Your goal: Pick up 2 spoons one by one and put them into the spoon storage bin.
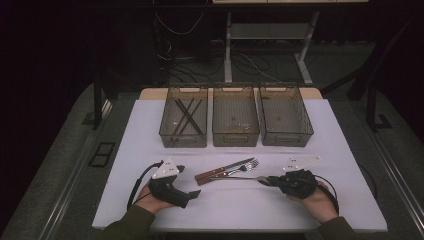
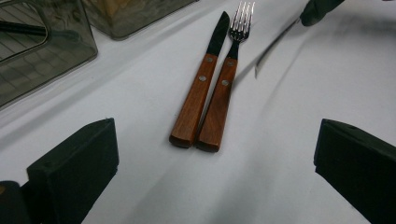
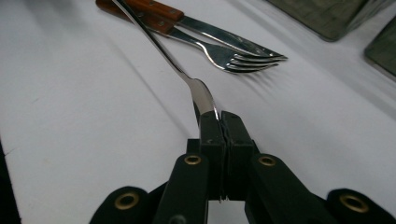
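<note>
A knife (image 1: 225, 170) and a fork (image 1: 246, 165), both with wooden handles, lie side by side on the white table (image 1: 150, 130). My right gripper (image 1: 265, 181) is shut on the wide end of a slim metal utensil (image 1: 235, 178), whose shaft points left past the wooden handles. In the right gripper view the jaws (image 3: 219, 119) pinch that utensil (image 3: 159, 46), beyond which lie the fork (image 3: 224, 53) and knife (image 3: 219, 35). My left gripper (image 1: 189, 181) rests open, left of the handles. Its view (image 2: 217, 128) looks at the knife (image 2: 201, 84), fork (image 2: 224, 84) and utensil (image 2: 273, 46).
Three smoky see-through bins stand in a row at the back: the left bin (image 1: 183, 142) holds dark chopsticks (image 1: 187, 116), then come the middle bin (image 1: 235, 141) and the right bin (image 1: 286, 141). Bare table lies left and right of the cutlery. Cables and desk legs lie beyond the table.
</note>
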A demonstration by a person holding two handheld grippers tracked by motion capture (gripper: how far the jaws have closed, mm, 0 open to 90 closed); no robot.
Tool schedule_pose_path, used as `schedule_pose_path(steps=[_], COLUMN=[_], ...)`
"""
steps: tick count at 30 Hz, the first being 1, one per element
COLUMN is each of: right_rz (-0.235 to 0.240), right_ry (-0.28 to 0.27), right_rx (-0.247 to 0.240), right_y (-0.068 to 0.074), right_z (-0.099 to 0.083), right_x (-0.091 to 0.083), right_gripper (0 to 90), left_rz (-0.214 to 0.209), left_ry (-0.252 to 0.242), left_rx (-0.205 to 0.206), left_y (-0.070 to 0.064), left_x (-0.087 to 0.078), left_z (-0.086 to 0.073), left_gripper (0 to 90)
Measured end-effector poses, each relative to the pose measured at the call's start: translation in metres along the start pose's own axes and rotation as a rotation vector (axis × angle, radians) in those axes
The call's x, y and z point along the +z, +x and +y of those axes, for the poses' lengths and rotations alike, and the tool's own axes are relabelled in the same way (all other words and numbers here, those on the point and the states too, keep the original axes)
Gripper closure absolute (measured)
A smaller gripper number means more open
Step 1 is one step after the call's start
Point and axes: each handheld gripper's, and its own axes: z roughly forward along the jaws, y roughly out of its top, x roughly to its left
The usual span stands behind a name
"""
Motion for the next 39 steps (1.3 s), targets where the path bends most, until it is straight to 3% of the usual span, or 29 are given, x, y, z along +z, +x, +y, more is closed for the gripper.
schedule_pose_path(steps=[5, 9, 15, 39], right_rz=[-0.035, -0.084, -0.104, -0.223], right_ry=[-0.031, -0.053, -0.085, -0.135], right_rx=[0.040, 0.067, 0.114, 0.194], right_y=[-0.005, -0.008, -0.015, -0.034], right_z=[0.001, 0.002, 0.004, 0.040], right_x=[-0.008, -0.015, -0.022, -0.028], right_gripper=[88.7, 88.7, 88.7, 88.6], left_rz=[0.004, 0.004, -0.006, 0.001], left_ry=[0.012, 0.003, 0.011, 0.015], left_rx=[0.012, -0.002, -0.005, -0.010], left_y=[0.001, 0.000, 0.002, 0.002], left_x=[0.000, -0.001, 0.000, 0.004], left_z=[0.000, 0.000, 0.000, -0.002], left_gripper=[0.0, 0.0, 0.0, 0.0])
